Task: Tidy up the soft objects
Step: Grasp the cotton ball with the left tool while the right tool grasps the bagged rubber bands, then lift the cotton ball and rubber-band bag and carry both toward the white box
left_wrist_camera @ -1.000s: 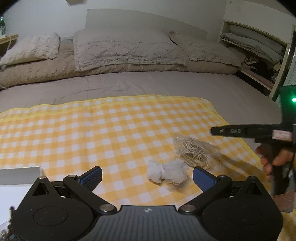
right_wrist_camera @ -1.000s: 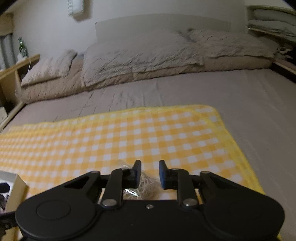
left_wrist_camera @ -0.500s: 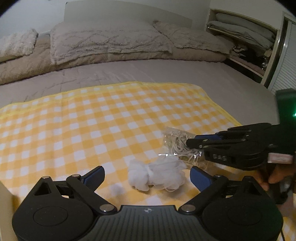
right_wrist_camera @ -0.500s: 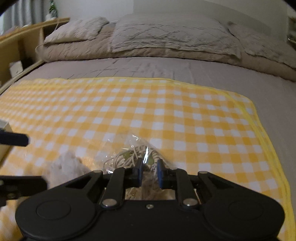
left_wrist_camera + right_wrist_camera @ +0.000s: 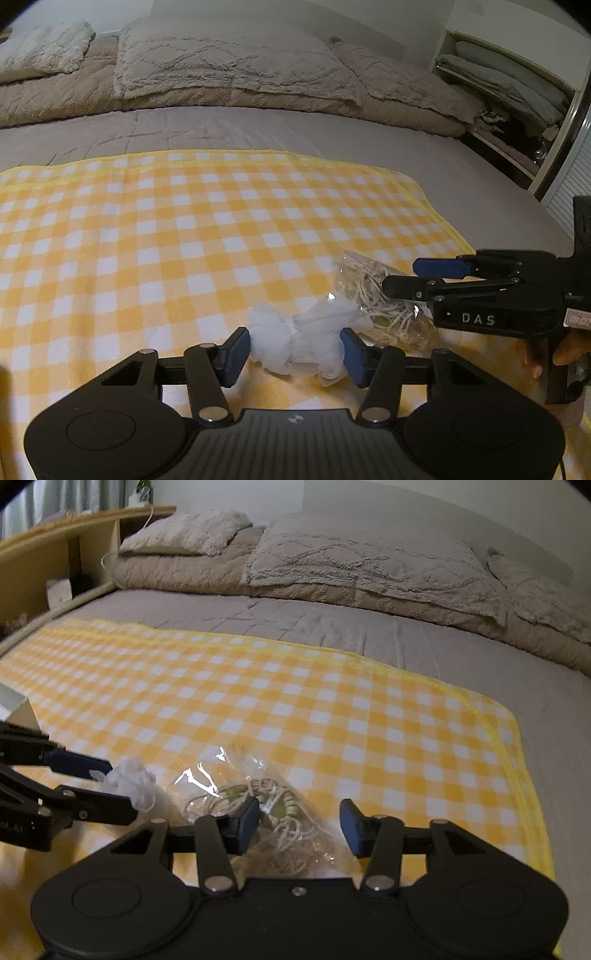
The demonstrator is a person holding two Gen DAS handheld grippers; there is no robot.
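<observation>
Both grippers have closed in on the soft objects since a second ago: the left one's jaws have narrowed around the white bundle, and the right one's, nearly shut before, now stand spread over the bag.

On the left, the left gripper (image 5: 294,350) has its blue pads on either side of the white wad (image 5: 295,341), a crumpled, fluffy lump of gauzy white material partly wrapped in thin clear film. The pads look to be touching its two ends, gripping it lightly; how firm the hold is cannot be told. Its long axis runs left to right across the jaws. It lies on the yellow-and-white checked blanket (image 5: 184,236), a soft woven cloth spread over the grey quilted bed (image 5: 258,125).

Just to its right, touching it, lies the clear plastic bag (image 5: 251,801), crinkled and glossy, stuffed with tangled cream cord. It lies with its long axis slanting away from the right wrist camera. The right gripper (image 5: 299,821) is released, jaws wide, its left pad against the bag and its right pad clear of it.

Textured beige pillows (image 5: 373,561) line the head of the bed.
</observation>
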